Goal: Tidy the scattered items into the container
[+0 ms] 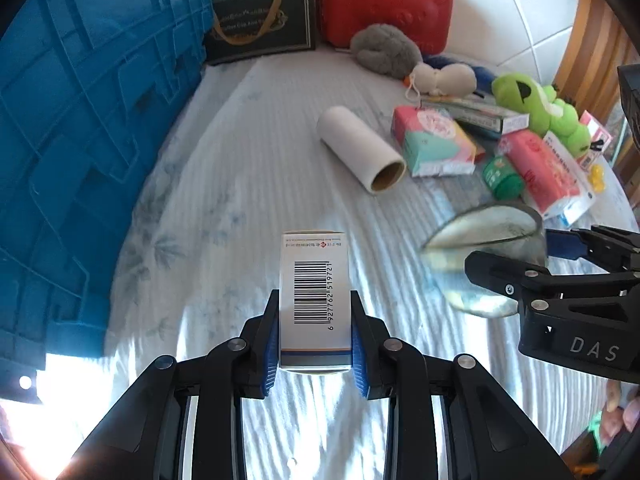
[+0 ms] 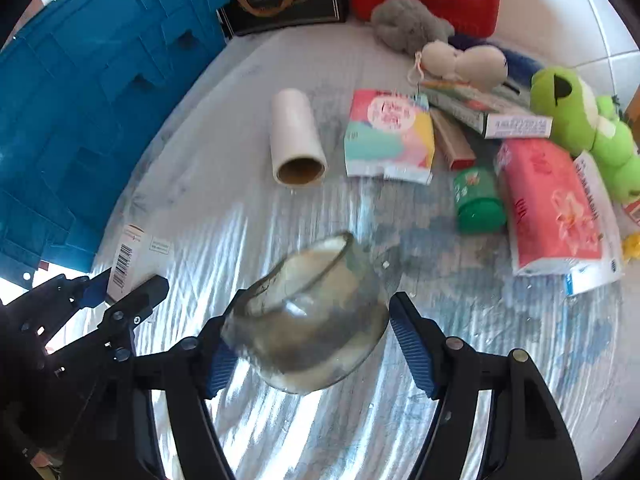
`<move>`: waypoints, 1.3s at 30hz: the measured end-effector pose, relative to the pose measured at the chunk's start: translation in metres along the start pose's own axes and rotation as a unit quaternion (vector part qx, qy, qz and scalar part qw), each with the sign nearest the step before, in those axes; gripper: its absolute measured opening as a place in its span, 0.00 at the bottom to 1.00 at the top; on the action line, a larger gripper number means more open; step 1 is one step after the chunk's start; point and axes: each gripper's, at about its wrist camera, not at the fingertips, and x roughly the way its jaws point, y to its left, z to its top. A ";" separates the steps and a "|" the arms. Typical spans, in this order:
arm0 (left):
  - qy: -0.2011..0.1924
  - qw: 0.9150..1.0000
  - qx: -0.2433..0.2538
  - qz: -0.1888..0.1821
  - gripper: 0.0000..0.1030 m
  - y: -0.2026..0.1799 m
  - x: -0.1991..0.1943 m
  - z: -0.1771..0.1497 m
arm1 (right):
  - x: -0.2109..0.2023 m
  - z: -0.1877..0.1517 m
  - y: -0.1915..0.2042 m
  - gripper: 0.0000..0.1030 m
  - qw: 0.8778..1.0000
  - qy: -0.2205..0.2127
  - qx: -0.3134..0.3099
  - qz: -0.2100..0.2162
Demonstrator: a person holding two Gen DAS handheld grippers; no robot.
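My left gripper (image 1: 315,334) is clamped on a small white box (image 1: 315,300) with a barcode, its long axis running straight out along my fingers. The blue crate (image 1: 80,140) stands to my left, nearer this hand than the other. My right gripper (image 2: 310,334) straddles a tilted glass bowl (image 2: 308,312); I cannot tell whether both pads grip it.

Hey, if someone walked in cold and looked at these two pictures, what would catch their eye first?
Probably the two loaded claws up front: the left claw pinches a white barcoded box, and the right claw carries a tilted clear glass bowl. Behind them, a big blue crate fills the left side, with a bright pile around the green plush toy on the right.
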 end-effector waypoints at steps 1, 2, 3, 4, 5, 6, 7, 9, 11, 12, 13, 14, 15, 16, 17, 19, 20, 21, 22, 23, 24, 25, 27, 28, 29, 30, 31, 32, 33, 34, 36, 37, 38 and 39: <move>-0.008 1.000 0.000 0.000 0.28 0.000 -0.006 0.005 | -0.001 0.004 0.005 0.63 1.000 -0.005 -0.003 0.001; -0.012 1.000 0.001 -0.001 0.28 0.002 -0.010 0.008 | 0.000 0.004 0.006 0.63 1.000 -0.002 -0.005 -0.004; -0.016 1.000 0.002 -0.001 0.28 0.003 -0.013 0.010 | 0.000 0.004 0.005 0.63 1.000 0.002 -0.006 -0.009; -0.016 1.000 0.002 -0.001 0.28 0.004 -0.013 0.011 | 0.004 0.001 0.004 0.63 1.000 0.012 -0.004 -0.013; -0.011 1.000 0.002 -0.003 0.28 0.008 -0.010 0.008 | 0.008 -0.003 0.002 0.63 1.000 0.022 -0.001 -0.016; -0.004 1.000 0.002 -0.007 0.28 0.009 -0.007 0.004 | 0.012 -0.006 0.000 0.64 0.999 0.032 0.002 -0.019; 0.003 1.000 0.002 -0.012 0.28 0.010 -0.003 0.000 | 0.014 -0.010 -0.006 0.66 0.999 0.036 0.008 -0.015; 0.018 1.000 0.006 -0.016 0.28 0.005 0.005 -0.010 | 0.017 -0.011 -0.018 0.67 0.999 0.025 0.028 0.005; 0.031 0.999 0.012 -0.016 0.28 -0.002 0.015 -0.017 | 0.011 -0.003 -0.030 0.67 0.999 0.013 0.046 -0.001; 0.036 0.999 0.013 -0.018 0.28 -0.004 0.017 -0.020 | 0.008 0.002 -0.033 0.67 0.998 0.011 0.054 0.001; 0.042 0.999 0.014 -0.021 0.28 -0.006 0.019 -0.023 | 0.004 0.006 -0.034 0.70 0.998 0.010 0.057 0.008; 0.047 0.999 0.014 -0.023 0.28 -0.009 0.021 -0.026 | 0.001 0.007 -0.034 0.70 0.998 0.011 0.053 0.014; 0.052 0.998 0.015 -0.026 0.29 -0.011 0.023 -0.029 | -0.002 0.007 -0.034 0.73 0.999 0.013 0.049 0.019; 0.057 0.998 0.016 -0.028 0.30 -0.013 0.025 -0.032 | -0.001 0.003 -0.036 0.77 0.998 0.022 0.049 0.016; 0.062 0.998 0.018 -0.028 0.31 -0.015 0.028 -0.035 | 0.000 -0.001 -0.038 0.77 0.998 0.032 0.050 0.013; 0.073 0.997 0.021 -0.031 0.35 -0.020 0.034 -0.039 | 0.008 -0.013 -0.047 0.82 0.996 0.042 0.072 0.021; 0.078 0.996 0.023 -0.030 0.36 -0.022 0.038 -0.040 | 0.011 -0.016 -0.053 0.83 0.995 0.044 0.089 0.029; 0.081 0.996 0.025 -0.029 0.36 -0.024 0.040 -0.041 | 0.013 -0.020 -0.059 0.84 0.992 0.042 0.108 0.040; 0.085 0.996 0.028 -0.027 0.36 -0.026 0.043 -0.042 | 0.013 -0.021 -0.063 0.84 0.991 0.039 0.123 0.048; 0.088 0.995 0.030 -0.026 0.36 -0.028 0.045 -0.043 | 0.013 -0.022 -0.066 0.84 0.989 0.036 0.136 0.055; 0.091 0.995 0.032 -0.024 0.36 -0.030 0.048 -0.044 | 0.013 -0.019 -0.064 0.84 0.989 0.034 0.134 0.055; 0.093 0.995 0.034 -0.025 0.36 -0.031 0.049 -0.044 | 0.013 -0.017 -0.061 0.85 0.990 0.032 0.128 0.054; 0.095 0.995 0.036 -0.027 0.30 -0.033 0.051 -0.047 | 0.014 -0.011 -0.056 0.85 0.991 0.029 0.118 0.052; 0.094 0.995 0.035 -0.028 0.28 -0.033 0.051 -0.048 | 0.014 -0.008 -0.053 0.85 0.992 0.027 0.113 0.050; 0.094 0.995 0.034 -0.030 0.28 -0.033 0.051 -0.049 | 0.014 -0.005 -0.050 0.85 0.993 0.025 0.107 0.049; 0.092 0.995 0.032 -0.031 0.28 -0.032 0.050 -0.050 | 0.014 -0.002 -0.047 0.82 0.993 0.023 0.102 0.048; 0.090 0.995 0.030 -0.032 0.28 -0.031 0.049 -0.050 | 0.015 0.001 -0.045 0.80 0.994 0.022 0.097 0.046; 0.084 0.996 0.027 -0.030 0.28 -0.028 0.045 -0.048 | 0.015 0.003 -0.042 0.74 0.995 0.020 0.092 0.045; 0.076 0.996 0.024 -0.029 0.28 -0.026 0.041 -0.047 | 0.015 0.006 -0.039 0.35 0.995 0.018 0.086 0.044; 0.067 0.997 0.020 -0.029 0.28 -0.023 0.036 -0.044 | 0.015 0.009 -0.036 0.18 0.996 0.017 0.081 0.042; 0.046 0.998 0.012 -0.028 0.28 -0.017 0.023 -0.036 | 0.016 0.015 -0.031 0.18 0.997 0.013 0.071 0.040; 0.039 0.999 0.009 -0.027 0.28 -0.014 0.019 -0.032 | 0.016 0.018 -0.028 0.18 0.997 0.012 0.065 0.039; 0.034 0.999 0.005 -0.029 0.28 -0.010 0.015 -0.029 | 0.016 0.020 -0.025 0.18 0.997 0.010 0.060 0.037; 0.032 0.999 0.002 -0.032 0.28 -0.007 0.013 -0.027 | 0.015 0.020 -0.027 0.19 0.997 0.011 0.064 0.039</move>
